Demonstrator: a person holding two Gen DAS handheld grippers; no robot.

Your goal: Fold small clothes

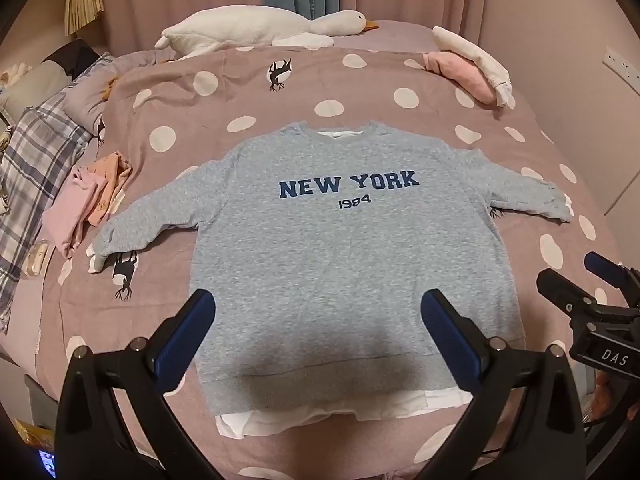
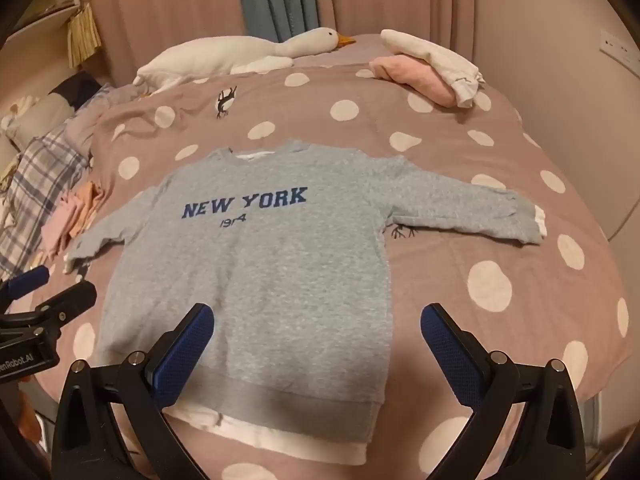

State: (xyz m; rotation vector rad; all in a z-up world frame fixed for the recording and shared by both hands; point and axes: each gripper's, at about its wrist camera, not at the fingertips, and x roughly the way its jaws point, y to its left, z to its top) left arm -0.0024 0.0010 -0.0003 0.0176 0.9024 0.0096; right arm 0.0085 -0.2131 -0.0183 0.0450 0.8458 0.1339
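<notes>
Polka-dot bed (image 1: pixel 360 92): grey sweatshirt (image 1: pixel 344 248) flat mid-bed, sleeves spread, ready for first fold; left claw (image 1: pixel 318 320), right claw (image 2: pixel 316 328) both agape, empty, above hem

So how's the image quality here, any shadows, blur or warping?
Left wrist view: sharp, a dark shadow on the sweatshirt hem between the left gripper fingers. Right wrist view: softer, the 1984 print smeared. Both: fisheye bends the bed, warm dim light.
</notes>
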